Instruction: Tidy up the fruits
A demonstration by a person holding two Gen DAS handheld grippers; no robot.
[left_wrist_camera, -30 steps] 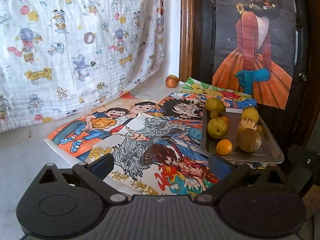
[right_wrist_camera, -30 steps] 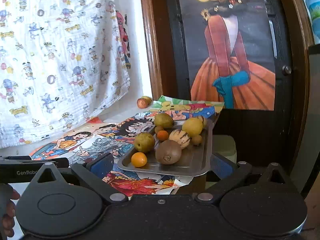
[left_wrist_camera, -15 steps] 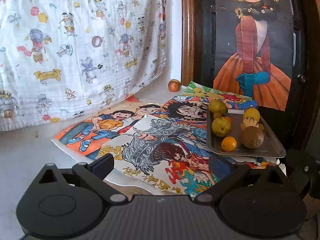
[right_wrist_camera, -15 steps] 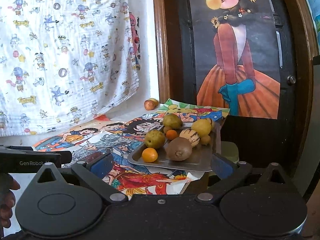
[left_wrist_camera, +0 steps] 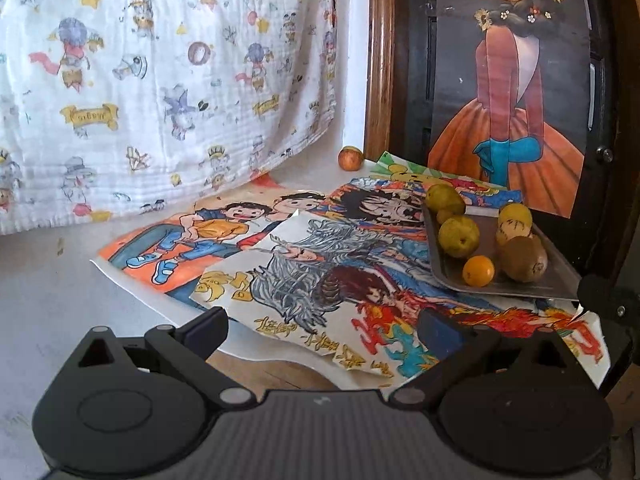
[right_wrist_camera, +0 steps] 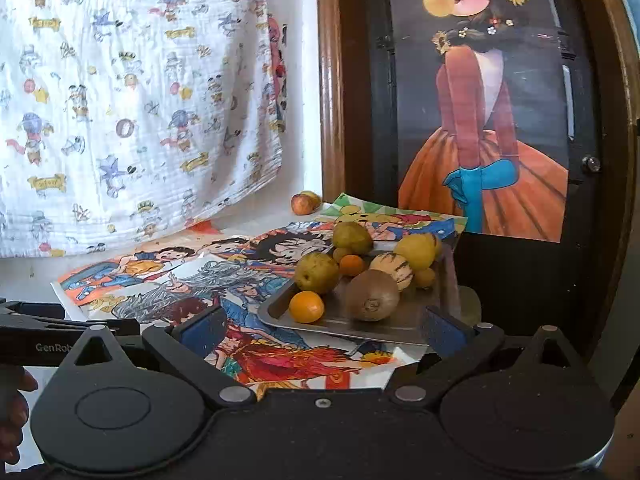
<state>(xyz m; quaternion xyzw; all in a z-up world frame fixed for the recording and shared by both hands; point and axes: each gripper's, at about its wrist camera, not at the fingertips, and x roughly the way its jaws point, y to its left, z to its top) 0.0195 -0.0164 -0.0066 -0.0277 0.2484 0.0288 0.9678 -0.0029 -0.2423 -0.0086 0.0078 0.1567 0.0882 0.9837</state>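
I am holding my right tool [right_wrist_camera: 320, 326] wide open and empty, facing the round, slippery kiwi [right_wrist_camera: 372, 295] on the tray [right_wrist_camera: 400, 326], best pinched across its middle.

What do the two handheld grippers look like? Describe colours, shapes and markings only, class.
Both the left gripper and right gripper are matte black, with round discs either side of a ribbed centre, silver pivot pins, triangular cut-outs and dark blue pads on the fingers. White "GenRob" lettering marks the left one's side.

Bright, soft daylight, sharp centres, mild blur and strong fisheye bending with dark vignetted corners.
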